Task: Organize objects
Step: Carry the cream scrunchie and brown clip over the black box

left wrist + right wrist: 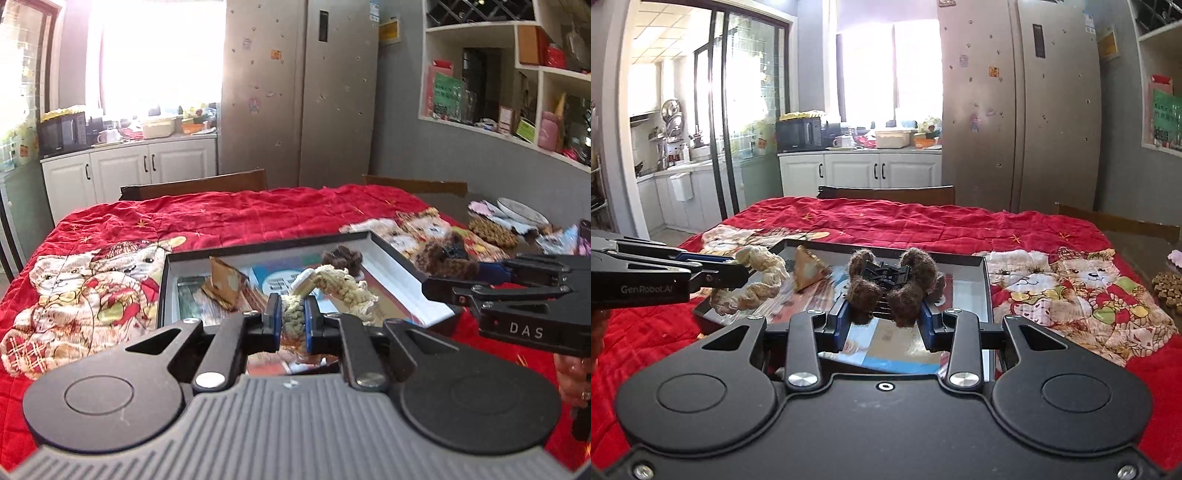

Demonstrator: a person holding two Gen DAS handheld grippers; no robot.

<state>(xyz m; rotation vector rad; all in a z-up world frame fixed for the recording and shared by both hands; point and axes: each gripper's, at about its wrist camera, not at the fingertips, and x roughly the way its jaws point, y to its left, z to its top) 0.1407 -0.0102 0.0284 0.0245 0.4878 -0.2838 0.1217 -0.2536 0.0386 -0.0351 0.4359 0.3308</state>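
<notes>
- The left gripper (pixel 291 319) was clamped on a cream braided hair clip (pixel 332 286) above the black tray (pixel 391 254).
- The right gripper (pixel 884 314) pinched a brown fuzzy hair clip (pixel 886 280) over that tray, on the red-quilted table (pixel 923 221).

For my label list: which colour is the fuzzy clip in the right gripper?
Dark brown fuzzy hair clip, black centre; right wrist view.

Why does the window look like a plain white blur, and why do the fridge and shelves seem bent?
Left wrist view: the window is blown out by daylight, washing haze over the counter; the shelves curve from fisheye distortion. Right wrist view: the window glares less, the fridge leans inward, and the brown fuzzy clip in the right gripper looks slightly soft.
</notes>
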